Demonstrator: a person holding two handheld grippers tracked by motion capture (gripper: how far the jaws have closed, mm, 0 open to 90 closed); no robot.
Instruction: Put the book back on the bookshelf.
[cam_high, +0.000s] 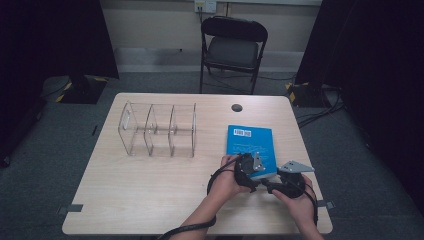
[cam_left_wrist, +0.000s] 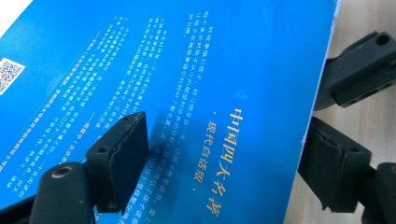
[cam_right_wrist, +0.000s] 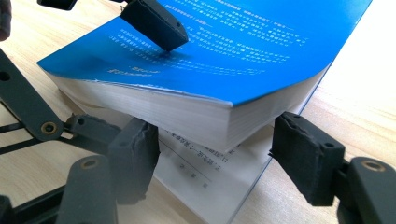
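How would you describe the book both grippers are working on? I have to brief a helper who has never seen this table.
On the wooden table, look to the right of the clear acrylic rack, near the right edge. The book lies there, just ahead of the person's two grippers. It is bright blue, with a white barcode label.

Left gripper (cam_high: 248, 171) and right gripper (cam_high: 280, 185) meet, jaws spread.

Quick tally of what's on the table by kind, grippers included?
Blue book: 1
Clear acrylic divider rack: 1
Hand-held grippers: 2, left gripper and right gripper
Total: 4
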